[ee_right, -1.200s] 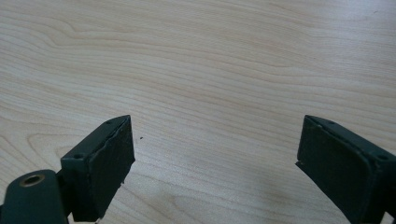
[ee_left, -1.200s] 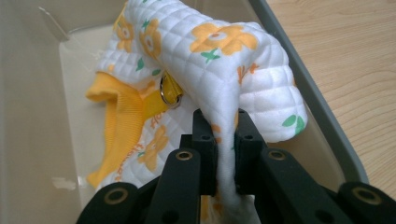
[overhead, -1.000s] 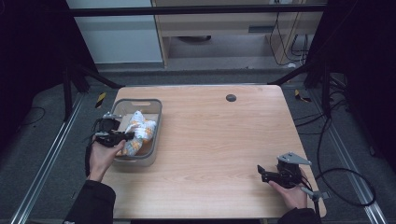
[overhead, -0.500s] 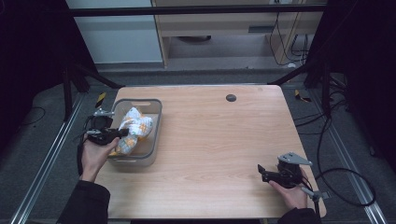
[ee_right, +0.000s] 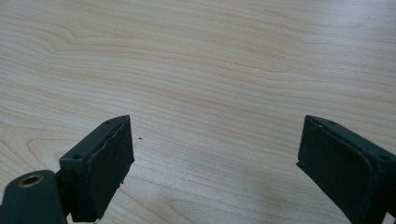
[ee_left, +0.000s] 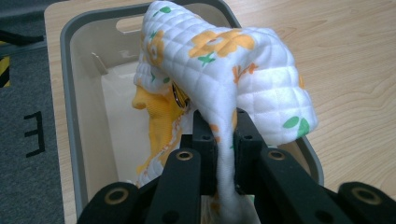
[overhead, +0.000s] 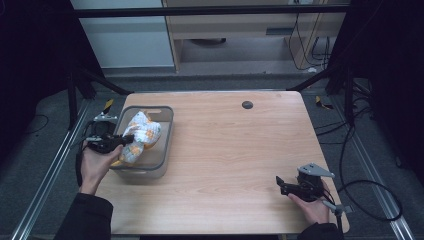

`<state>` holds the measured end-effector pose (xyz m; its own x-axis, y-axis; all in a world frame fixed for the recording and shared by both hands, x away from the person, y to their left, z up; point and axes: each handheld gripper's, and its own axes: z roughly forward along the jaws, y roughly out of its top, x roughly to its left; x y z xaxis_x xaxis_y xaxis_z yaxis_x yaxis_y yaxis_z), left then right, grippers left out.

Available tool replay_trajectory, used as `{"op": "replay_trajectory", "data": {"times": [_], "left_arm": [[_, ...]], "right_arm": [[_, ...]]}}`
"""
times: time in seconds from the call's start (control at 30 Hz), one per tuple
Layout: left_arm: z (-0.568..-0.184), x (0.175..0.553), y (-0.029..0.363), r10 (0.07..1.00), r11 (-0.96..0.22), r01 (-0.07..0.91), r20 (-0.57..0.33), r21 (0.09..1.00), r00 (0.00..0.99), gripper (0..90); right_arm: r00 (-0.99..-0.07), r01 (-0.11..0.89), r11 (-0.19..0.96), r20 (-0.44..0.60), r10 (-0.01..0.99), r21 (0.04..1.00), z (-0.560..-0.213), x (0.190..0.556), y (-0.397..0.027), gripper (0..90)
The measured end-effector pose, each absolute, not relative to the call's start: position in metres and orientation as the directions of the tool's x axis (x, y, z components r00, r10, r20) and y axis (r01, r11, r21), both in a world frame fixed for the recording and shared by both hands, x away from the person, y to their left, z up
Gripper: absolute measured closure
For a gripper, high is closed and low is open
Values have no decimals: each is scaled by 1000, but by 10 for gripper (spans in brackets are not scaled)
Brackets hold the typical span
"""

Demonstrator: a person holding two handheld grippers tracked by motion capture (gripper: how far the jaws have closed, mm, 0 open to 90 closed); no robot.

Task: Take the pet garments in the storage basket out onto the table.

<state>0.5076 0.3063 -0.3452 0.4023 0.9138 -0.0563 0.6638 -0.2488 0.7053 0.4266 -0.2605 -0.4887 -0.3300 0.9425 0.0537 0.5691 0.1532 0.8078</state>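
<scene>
Since a moment ago, the left hand-held gripper [overhead: 126, 139] has lifted the white quilted cloth with orange flowers and green leaves [overhead: 141, 135] higher, so more of it now stands up out of the grey plastic bin [overhead: 165, 137] at the left side of the pale wooden desk [overhead: 240, 150]. The right hand-held gripper [overhead: 280, 182] has stayed where it was, resting at the near right corner of the desk.

In the left gripper view, the two black jaws are clamped together on a fold of the cloth [ee_left: 224, 70], which drapes over them in a soft hood; its lower part, along with some yellow-orange fabric [ee_left: 161, 121], hangs down inside the bin [ee_left: 70, 93]. In the right gripper view, the jaws stand wide apart with nothing between them, only bare desk [ee_right: 210, 70] beneath.

The cloth looks light, soft and limp, with padded stitching that should give the pads good purchase. It will sag and swing from any one pinch. A second hold on a free edge or corner, well apart from the first, would probably help spread it.
</scene>
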Motion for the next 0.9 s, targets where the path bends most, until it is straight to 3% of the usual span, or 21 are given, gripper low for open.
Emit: {"op": "replay_trajectory", "data": {"times": [0.9], "left_arm": [[-305, 491, 298, 881, -318, 615, -14, 722, 472, 825]], "right_arm": [[-329, 557, 156, 45, 943, 816, -488, 427, -262, 103]]}}
